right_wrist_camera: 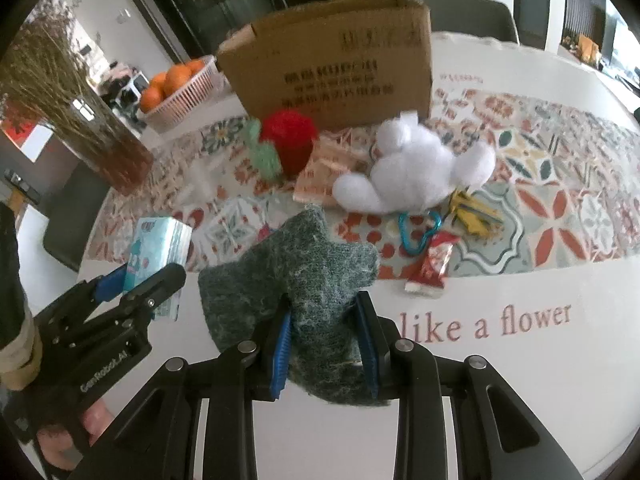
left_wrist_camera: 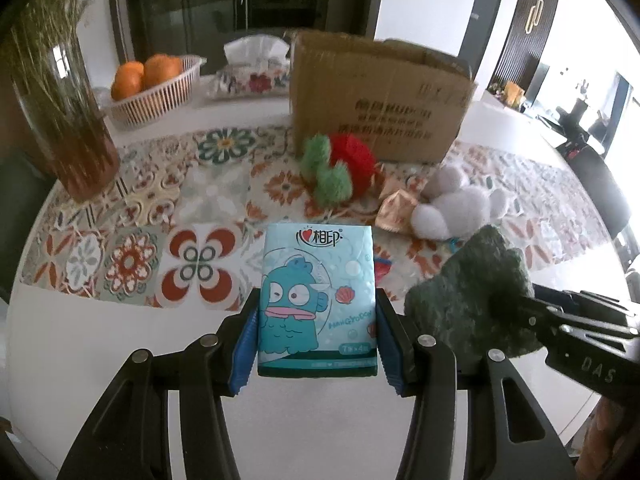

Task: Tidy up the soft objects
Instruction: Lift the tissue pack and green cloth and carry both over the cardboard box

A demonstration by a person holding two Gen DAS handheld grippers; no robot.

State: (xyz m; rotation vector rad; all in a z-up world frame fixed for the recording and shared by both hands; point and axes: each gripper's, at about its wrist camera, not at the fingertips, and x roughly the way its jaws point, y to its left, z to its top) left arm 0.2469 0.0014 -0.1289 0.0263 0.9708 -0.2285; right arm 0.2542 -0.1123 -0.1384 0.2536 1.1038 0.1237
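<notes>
My left gripper [left_wrist_camera: 316,340] is shut on a light blue tissue pack [left_wrist_camera: 318,300] printed with a cartoon fish, held above the white table. My right gripper [right_wrist_camera: 324,344] is shut on a dark green scouring pad [right_wrist_camera: 296,280], also lifted off the table; the same pad [left_wrist_camera: 472,300] shows at the right of the left wrist view. On the patterned runner lie a red and green plush [left_wrist_camera: 340,168], a white plush [right_wrist_camera: 412,172] and a small orange packet [left_wrist_camera: 396,212]. An open cardboard box [right_wrist_camera: 332,68] stands behind them.
A glass vase of dried stems [left_wrist_camera: 60,92] stands far left, beside a basket of oranges [left_wrist_camera: 152,88] and a floral tissue box [left_wrist_camera: 252,68]. A teal carabiner [right_wrist_camera: 416,232], yellow clips [right_wrist_camera: 472,212] and a red sachet [right_wrist_camera: 432,268] lie right of the pad.
</notes>
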